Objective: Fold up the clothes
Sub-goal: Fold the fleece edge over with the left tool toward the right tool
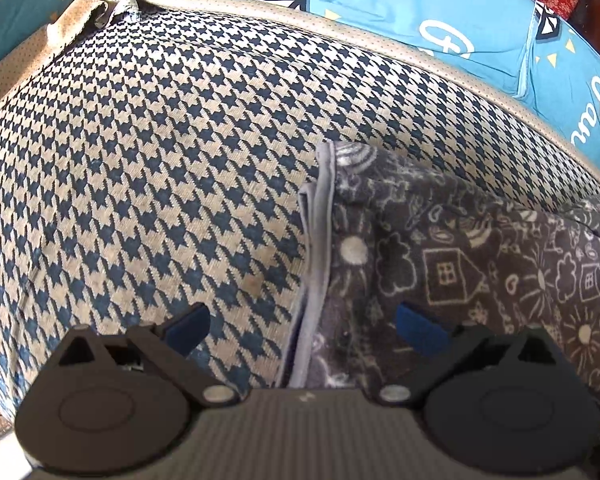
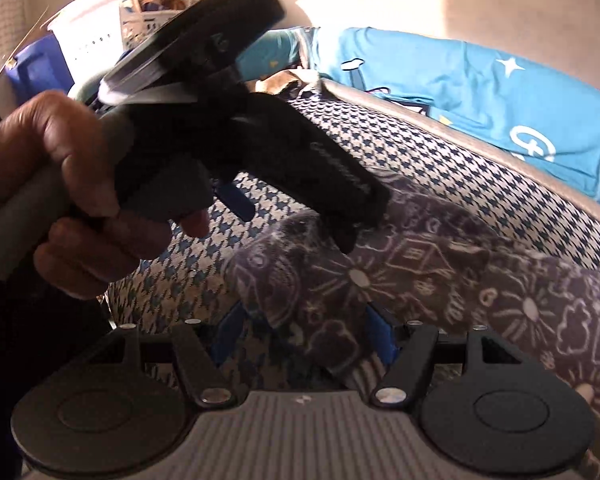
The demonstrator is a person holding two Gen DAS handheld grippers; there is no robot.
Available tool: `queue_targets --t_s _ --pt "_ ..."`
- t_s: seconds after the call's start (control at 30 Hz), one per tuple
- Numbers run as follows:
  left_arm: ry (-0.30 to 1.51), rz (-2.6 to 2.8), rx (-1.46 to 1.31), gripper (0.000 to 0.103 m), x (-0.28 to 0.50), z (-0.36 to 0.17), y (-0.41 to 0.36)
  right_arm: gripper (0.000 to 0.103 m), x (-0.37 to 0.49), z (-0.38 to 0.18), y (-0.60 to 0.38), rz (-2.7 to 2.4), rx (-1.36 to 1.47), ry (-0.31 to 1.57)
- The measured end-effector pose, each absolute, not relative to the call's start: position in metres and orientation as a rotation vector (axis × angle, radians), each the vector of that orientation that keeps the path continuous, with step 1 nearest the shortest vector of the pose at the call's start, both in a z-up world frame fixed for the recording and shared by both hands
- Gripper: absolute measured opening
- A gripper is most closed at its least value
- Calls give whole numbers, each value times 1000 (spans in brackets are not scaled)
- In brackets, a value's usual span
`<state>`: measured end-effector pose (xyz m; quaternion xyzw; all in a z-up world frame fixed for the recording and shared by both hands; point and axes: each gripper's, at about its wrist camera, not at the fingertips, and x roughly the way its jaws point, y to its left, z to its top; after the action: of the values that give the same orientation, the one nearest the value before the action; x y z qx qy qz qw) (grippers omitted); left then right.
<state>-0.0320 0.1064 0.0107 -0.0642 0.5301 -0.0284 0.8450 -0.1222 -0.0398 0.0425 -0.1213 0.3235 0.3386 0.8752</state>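
A grey garment (image 1: 452, 264) printed with white houses and flowers lies folded on the houndstooth cushion (image 1: 160, 168), its layered edge running down the middle of the left wrist view. My left gripper (image 1: 304, 326) hovers open over that edge, one blue pad above the cushion and one above the cloth. In the right wrist view the same garment (image 2: 440, 280) spreads to the right, and its rounded near corner shows between the fingers of my right gripper (image 2: 305, 334). Those fingers stand wide apart, so it is open. A hand (image 2: 60, 184) holds the left gripper (image 2: 292, 220) just above the cloth.
Blue printed bedding (image 1: 440, 16) is piled behind the cushion's tan piped rim (image 1: 380, 44). A white laundry basket (image 2: 100, 36) with items in it and a blue container (image 2: 36, 68) stand at the far left. The bare left part of the cushion is flat.
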Motion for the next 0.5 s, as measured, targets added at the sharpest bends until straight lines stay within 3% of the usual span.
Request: queue_targets --t_s 0.5 --pt "1134 -97 -153 103 -25 14 122 73 -126 23 0 722 -455 611"
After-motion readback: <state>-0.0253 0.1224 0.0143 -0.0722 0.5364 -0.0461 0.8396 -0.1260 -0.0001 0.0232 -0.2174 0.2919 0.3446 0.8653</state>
